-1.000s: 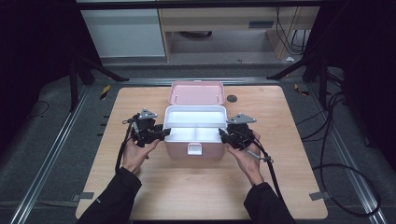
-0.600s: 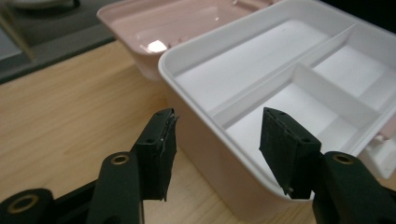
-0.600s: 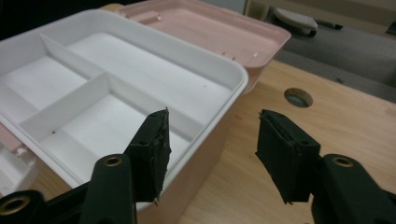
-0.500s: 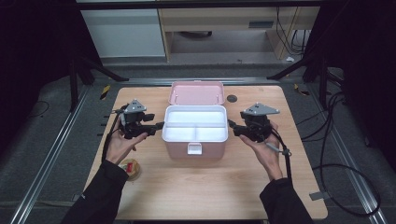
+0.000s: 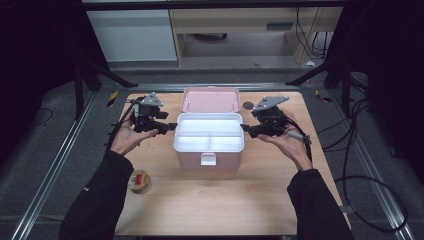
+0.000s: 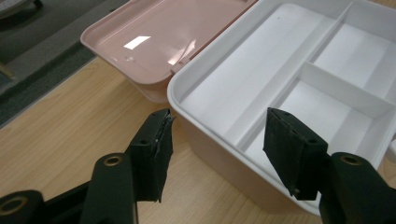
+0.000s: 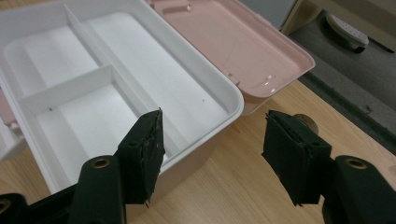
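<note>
A pink box (image 5: 225,161) stands mid-table with its lid (image 5: 210,99) laid open behind it. A white divided tray (image 5: 209,118) sits in its top, and its compartments hold nothing. My left gripper (image 5: 171,127) hovers at the tray's left end and my right gripper (image 5: 244,128) at its right end. In the left gripper view the left gripper (image 6: 219,144) has open jaws that straddle the tray (image 6: 261,70) rim without pressing it. The right gripper (image 7: 215,149) is open beside the tray (image 7: 93,74) corner. Both pairs of jaws have just been opening, with no pad on the rim.
A roll of tape (image 5: 139,181) lies near the front left of the wooden table (image 5: 210,205). A small dark round thing (image 5: 248,105) sits by the lid's right corner. Cables trail off both table sides.
Both grippers have let go of the tray's ends, opened, and risen a little outward and toward the far side. The left forearm has shifted, so the tape roll now shows.
</note>
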Tool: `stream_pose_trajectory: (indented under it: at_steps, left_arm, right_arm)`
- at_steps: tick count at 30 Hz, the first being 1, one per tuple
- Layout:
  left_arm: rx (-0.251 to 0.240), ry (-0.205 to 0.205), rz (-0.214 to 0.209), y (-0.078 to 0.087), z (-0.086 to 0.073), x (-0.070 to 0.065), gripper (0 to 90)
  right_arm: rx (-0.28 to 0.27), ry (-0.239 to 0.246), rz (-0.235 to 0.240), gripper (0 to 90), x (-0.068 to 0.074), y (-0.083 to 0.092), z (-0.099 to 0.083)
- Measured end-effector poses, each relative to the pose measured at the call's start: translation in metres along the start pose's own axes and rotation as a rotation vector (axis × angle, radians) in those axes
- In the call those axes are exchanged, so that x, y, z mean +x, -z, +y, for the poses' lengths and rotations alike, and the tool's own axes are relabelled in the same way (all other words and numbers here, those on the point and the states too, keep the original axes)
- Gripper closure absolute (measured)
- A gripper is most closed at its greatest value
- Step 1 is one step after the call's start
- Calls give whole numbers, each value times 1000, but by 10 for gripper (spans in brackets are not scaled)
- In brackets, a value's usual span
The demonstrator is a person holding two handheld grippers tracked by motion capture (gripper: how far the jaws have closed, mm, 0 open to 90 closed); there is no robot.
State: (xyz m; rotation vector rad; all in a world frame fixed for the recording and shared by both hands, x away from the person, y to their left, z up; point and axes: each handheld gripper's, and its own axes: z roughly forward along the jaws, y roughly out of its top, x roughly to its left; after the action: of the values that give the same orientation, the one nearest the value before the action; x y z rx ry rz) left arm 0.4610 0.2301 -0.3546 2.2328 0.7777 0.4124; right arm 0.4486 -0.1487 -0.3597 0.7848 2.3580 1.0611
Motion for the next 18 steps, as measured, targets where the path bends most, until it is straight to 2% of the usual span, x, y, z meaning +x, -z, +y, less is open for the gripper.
stream_pose_trajectory:
  at_steps: [1, 2, 3, 4, 5, 8, 9, 10, 11, 12, 13, 14, 17, 18]
  left_arm:
    - [1, -9, -7, 0, 3, 1, 418]
    - [2, -27, -37, -1, 7, 1, 431]
    - [2, -27, -37, -1, 7, 1, 437]
    - [36, -58, -49, -3, 12, 2, 436]
    - [43, -79, -43, -4, 14, 1, 454]
    - [58, -101, -62, -5, 18, 2, 489]
    - [76, -129, -79, -7, 23, 2, 507]
    - [76, -129, -79, -7, 23, 2, 513]
    - [96, -151, -102, -10, 26, 1, 527]
    - [96, -151, -102, -10, 26, 1, 533]
    - [118, -187, -115, -14, 28, -1, 539]
    - [118, -187, -115, -14, 28, -1, 545]
    - [140, -234, -157, -23, 29, -2, 574]
    - [140, -234, -157, -23, 29, -2, 581]
  right_arm:
    - [18, 17, 10, 389, 0, -3, 2]
    - [32, 25, 36, 395, 0, -7, 3]
    - [32, 25, 36, 395, 0, -7, 3]
    - [53, 51, 63, 406, 1, -13, 7]
    - [61, 66, 79, 411, 2, -15, 8]
    - [72, 88, 97, 448, 2, -20, 13]
    - [87, 96, 137, 463, 0, -24, 17]
    - [87, 96, 137, 463, 0, -24, 17]
    - [104, 118, 174, 484, -2, -28, 21]
    - [107, 132, 173, 484, -3, -29, 22]
    - [114, 148, 178, 494, -3, -30, 24]
    - [114, 148, 178, 494, -3, -30, 24]
    - [142, 199, 206, 543, -6, -34, 31]
    - [142, 199, 206, 543, -6, -34, 31]
